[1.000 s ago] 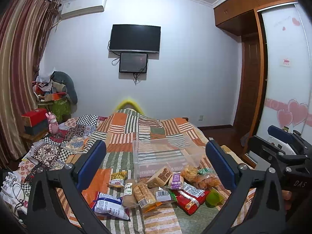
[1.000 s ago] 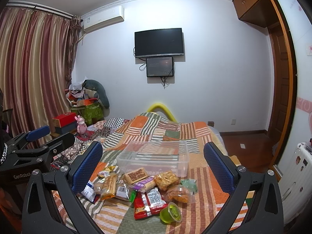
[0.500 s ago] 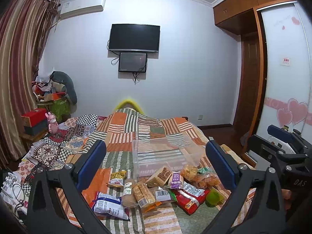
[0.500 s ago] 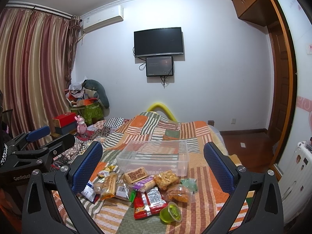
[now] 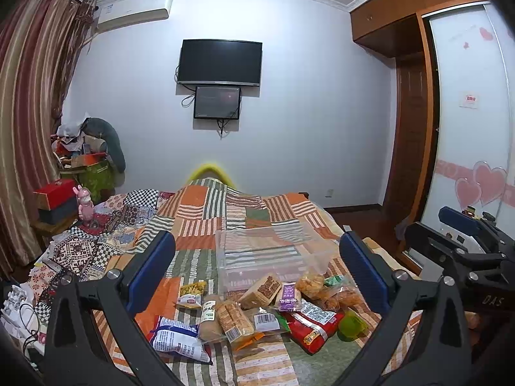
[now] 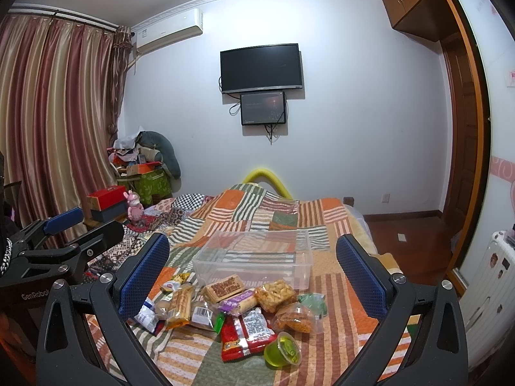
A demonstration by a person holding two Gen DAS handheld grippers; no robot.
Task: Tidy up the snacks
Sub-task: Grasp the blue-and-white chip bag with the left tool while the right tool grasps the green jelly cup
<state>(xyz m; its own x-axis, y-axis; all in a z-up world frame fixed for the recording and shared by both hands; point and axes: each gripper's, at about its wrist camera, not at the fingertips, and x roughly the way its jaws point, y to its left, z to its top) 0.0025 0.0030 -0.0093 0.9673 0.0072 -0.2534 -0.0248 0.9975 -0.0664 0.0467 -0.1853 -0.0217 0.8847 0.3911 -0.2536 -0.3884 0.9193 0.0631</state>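
Hovering both released claws, left claw (image 5: 257, 267) and right claw (image 6: 252, 263), I pick the green cup (image 6: 283, 352) at five o'clock for the clear bin (image 6: 257, 257).

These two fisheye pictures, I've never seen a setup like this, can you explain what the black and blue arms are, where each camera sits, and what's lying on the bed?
No robot here: a person carries a handheld two-finger gripper in each hand. Each gripper has a wide-angle camera looking forward along its fingers, so the black arms with blue pads framing each picture are that gripper's own fingers.

One picture comes from the left gripper; the right gripper shows at its right edge. The other comes from the right gripper; the left gripper appears at its left edge. Both are open and hold nothing.

In front lies a bed with a patchwork quilt. On it stands a clear plastic bin that looks empty. Nearer the cameras is a pile of wrapped snacks: a red packet, a green jelly cup, a purple bar and a blue-and-white bag.
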